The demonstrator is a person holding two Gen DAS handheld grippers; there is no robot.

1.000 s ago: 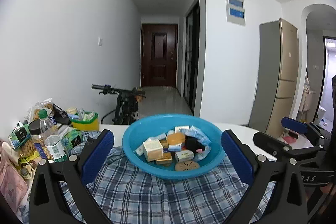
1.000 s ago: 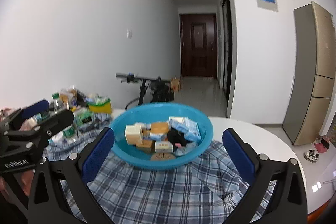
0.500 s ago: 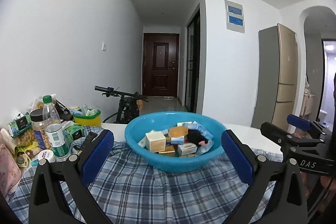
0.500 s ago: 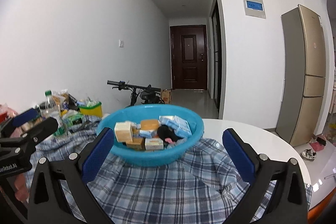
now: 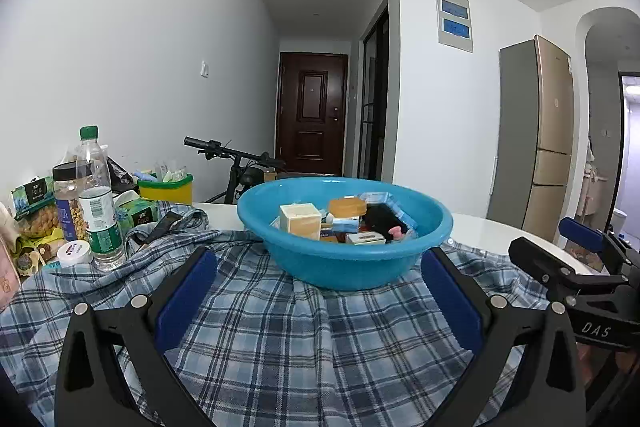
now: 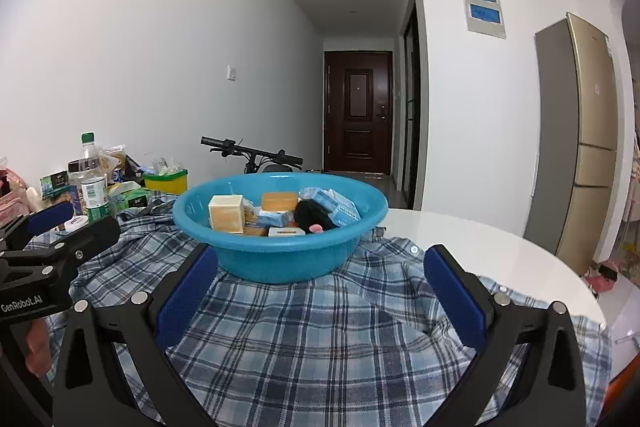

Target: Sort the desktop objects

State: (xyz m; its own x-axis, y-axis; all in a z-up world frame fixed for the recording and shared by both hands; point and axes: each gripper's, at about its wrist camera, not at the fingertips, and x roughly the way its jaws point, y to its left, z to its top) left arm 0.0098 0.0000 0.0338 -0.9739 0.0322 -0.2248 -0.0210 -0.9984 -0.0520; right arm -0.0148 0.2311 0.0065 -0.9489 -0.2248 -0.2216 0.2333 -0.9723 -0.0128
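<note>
Nearest in each wrist view is that view's own claw. The left claw and the right claw both stand released, blue pads spread wide with nothing between them, each held low over the plaid shirt that is spread over the white bench. Each claw also shows at the edge of the other's view, so the two sit side by side, both facing the same target.

Just past the pads stands the blue basin, resting on the shirt. Inside it lies a loose heap of small goods: a cream box at the left, an orange bar behind it, a black thing with a pink tip, a light blue pack leaning on the right wall, and flat white boxes lower down.

This heap fits either goods waiting to be sorted out of the basin or goods already gathered into it, and the pictures do not settle which. For any reach inside, I judge it best to come in over the rim from above, take the topmost piece, and close on its flat sides so that neighbours do not tumble. The basin may slide on the loose cloth.

Farther left stand a water bottle, a nut jar, snack packs and a yellow tub. Behind the bench are a bicycle, a hallway door and a fridge.
</note>
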